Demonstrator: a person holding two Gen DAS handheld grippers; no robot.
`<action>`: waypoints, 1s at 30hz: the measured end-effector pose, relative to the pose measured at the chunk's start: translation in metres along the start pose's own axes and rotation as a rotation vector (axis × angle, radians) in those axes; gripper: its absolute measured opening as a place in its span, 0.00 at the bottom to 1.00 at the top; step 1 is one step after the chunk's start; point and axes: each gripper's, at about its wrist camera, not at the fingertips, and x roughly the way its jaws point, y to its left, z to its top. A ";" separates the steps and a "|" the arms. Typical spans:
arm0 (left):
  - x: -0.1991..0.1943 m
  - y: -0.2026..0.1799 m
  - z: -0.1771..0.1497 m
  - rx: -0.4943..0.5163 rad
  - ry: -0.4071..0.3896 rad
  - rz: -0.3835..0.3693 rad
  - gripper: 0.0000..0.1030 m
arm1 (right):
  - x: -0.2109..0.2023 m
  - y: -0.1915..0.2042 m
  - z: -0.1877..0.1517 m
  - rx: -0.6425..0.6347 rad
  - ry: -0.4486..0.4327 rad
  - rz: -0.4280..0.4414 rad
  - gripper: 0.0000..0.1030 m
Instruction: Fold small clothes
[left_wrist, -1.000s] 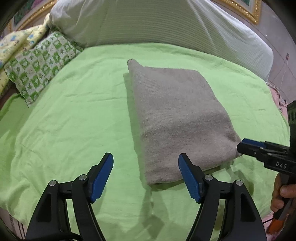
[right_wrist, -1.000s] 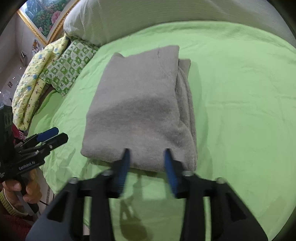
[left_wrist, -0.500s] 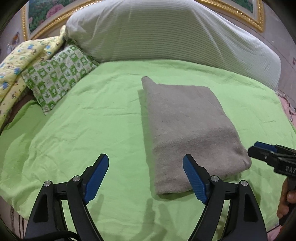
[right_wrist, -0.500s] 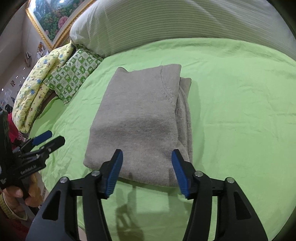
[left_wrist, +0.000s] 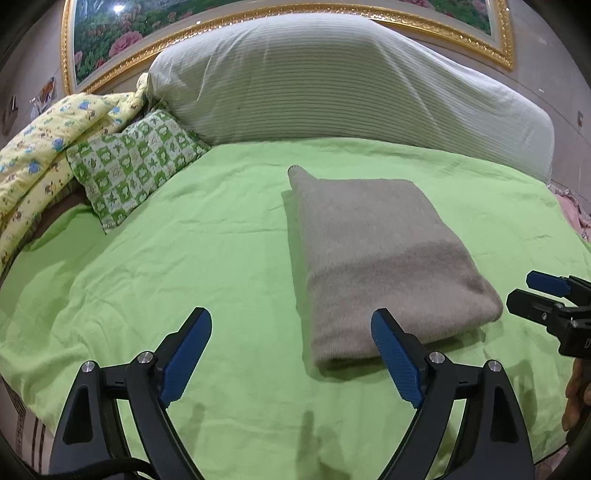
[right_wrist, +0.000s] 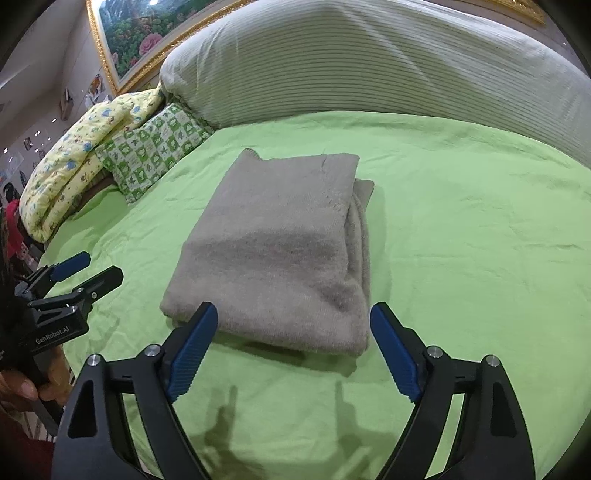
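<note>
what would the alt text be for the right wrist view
A folded grey sweater lies on a green bedsheet, just beyond the open right gripper. The left gripper shows at the left edge, pillows behind.

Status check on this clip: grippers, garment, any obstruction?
Left gripper open, empty. Right gripper open, empty. Grey garment folded flat on green sheet, untouched. Nothing in the way.

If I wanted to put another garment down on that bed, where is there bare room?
Bare green sheet lies between the folded sweater and the checked pillow, and also on the sweater's other side. It is crowded at the head: big striped pillow, checked pillow and yellow quilt.
</note>
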 end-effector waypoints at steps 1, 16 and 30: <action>0.000 0.001 -0.002 -0.004 0.007 0.000 0.86 | -0.001 0.002 -0.003 -0.008 -0.004 -0.003 0.83; -0.012 0.005 -0.001 -0.034 0.004 0.002 0.87 | -0.020 0.035 -0.008 -0.115 -0.108 -0.017 0.94; 0.016 0.004 -0.012 -0.024 0.103 0.014 0.91 | 0.005 0.018 -0.019 -0.013 -0.039 -0.026 0.95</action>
